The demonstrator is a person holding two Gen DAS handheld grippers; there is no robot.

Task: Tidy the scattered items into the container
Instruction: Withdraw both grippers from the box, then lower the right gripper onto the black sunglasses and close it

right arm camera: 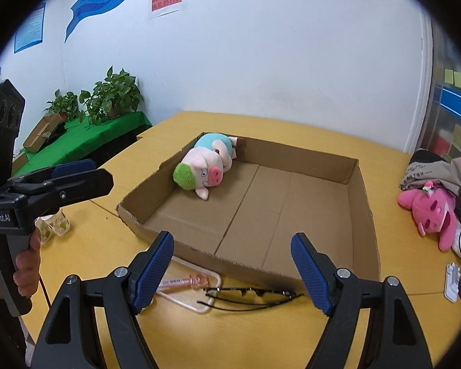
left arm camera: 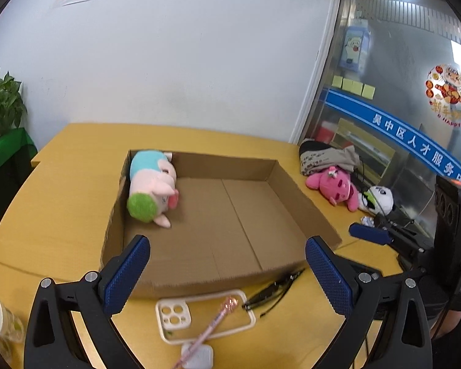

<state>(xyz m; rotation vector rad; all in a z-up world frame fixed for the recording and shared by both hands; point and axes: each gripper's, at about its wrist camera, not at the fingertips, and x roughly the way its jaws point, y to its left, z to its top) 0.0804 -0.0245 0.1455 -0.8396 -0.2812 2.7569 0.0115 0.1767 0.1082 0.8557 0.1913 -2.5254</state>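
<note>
An open cardboard box (left arm camera: 301,203) (right arm camera: 249,263) lies on the yellow table. A pig plush (left arm camera: 153,187) (right arm camera: 202,166) with a green cap lies in its far left corner. In front of the box lie a clear phone case (left arm camera: 199,316) (right arm camera: 199,303), a pink pen (left arm camera: 218,316) (right arm camera: 184,281) across it, and black glasses (left arm camera: 273,289) (right arm camera: 249,295). My left gripper (left arm camera: 227,241) is open and empty above the box's near wall. My right gripper (right arm camera: 233,236) is open and empty over the same wall, above the glasses.
Right of the box lie a pink plush (left arm camera: 335,186) (right arm camera: 430,212), a white plush (left arm camera: 379,200) and a folded grey cloth (left arm camera: 325,156) (right arm camera: 430,166). Paper cups (left arm camera: 0,319) (right arm camera: 53,224) stand at the left. A small white item (right arm camera: 453,279) lies near the right edge.
</note>
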